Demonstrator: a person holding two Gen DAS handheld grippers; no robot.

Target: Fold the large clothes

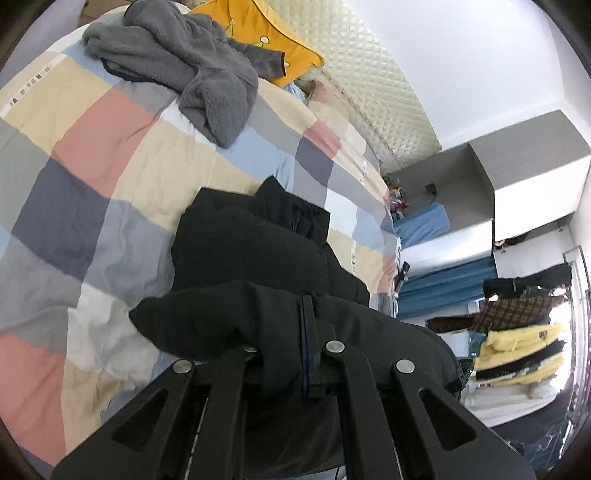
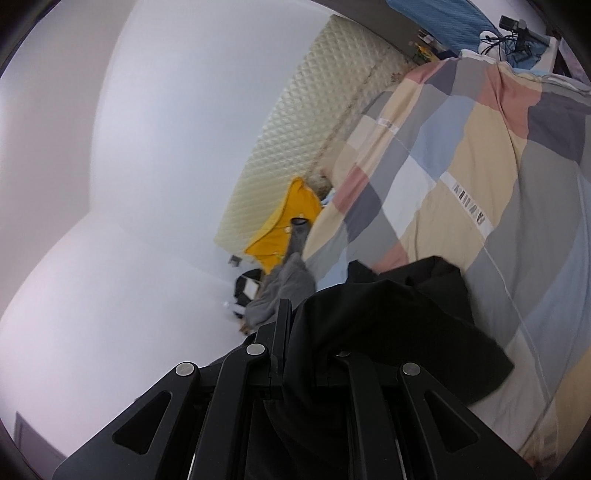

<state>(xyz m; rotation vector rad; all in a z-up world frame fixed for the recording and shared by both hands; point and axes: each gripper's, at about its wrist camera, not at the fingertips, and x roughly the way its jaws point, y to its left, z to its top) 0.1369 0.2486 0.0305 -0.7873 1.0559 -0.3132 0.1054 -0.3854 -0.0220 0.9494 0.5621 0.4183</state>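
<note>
A large black jacket (image 1: 243,243) lies on the checked quilt (image 1: 85,155) of a bed. My left gripper (image 1: 295,354) is shut on a bunched fold of the jacket and holds it above the rest of the garment. In the right wrist view my right gripper (image 2: 295,347) is shut on another part of the black jacket (image 2: 399,317), which drapes over its fingers and hides the tips. The quilt (image 2: 480,177) lies beyond it.
A grey fleece garment (image 1: 177,59) is piled at the far end of the bed, beside a yellow pillow (image 1: 258,33). A quilted headboard (image 1: 362,74) lines the wall. Hanging clothes (image 1: 517,332) and grey cabinets (image 1: 517,170) stand to the right.
</note>
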